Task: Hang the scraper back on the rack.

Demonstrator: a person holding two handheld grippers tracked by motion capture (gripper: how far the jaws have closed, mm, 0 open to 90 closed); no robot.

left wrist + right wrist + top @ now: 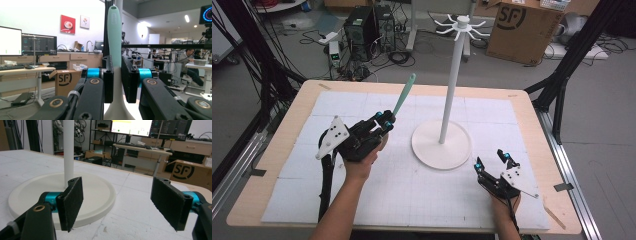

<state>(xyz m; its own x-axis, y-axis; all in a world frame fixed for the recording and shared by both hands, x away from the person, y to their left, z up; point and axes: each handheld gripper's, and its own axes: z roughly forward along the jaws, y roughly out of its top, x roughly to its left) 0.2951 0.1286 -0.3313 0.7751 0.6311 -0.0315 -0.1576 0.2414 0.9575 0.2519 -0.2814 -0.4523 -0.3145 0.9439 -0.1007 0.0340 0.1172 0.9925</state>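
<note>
My left gripper (384,121) is shut on a utensil with a mint-green handle (404,94), held above the left half of the table; the handle points up and away toward the far side. In the left gripper view the green handle (114,32) rises between the two black pads (108,78), and a white part (117,107) of the utensil runs down below them. A white hanging stand (454,75) with a round base (428,142) and hooks (460,26) at the top stands mid-table. My right gripper (493,161) rests open near the base's right front, pads (72,202) wide apart, nothing between them.
A white gridded mat (492,115) covers the wooden table (302,95). Beyond the far edge are computer towers (362,25), cables and a cardboard box (522,30) on the floor. Black frame legs (562,80) stand at the right side.
</note>
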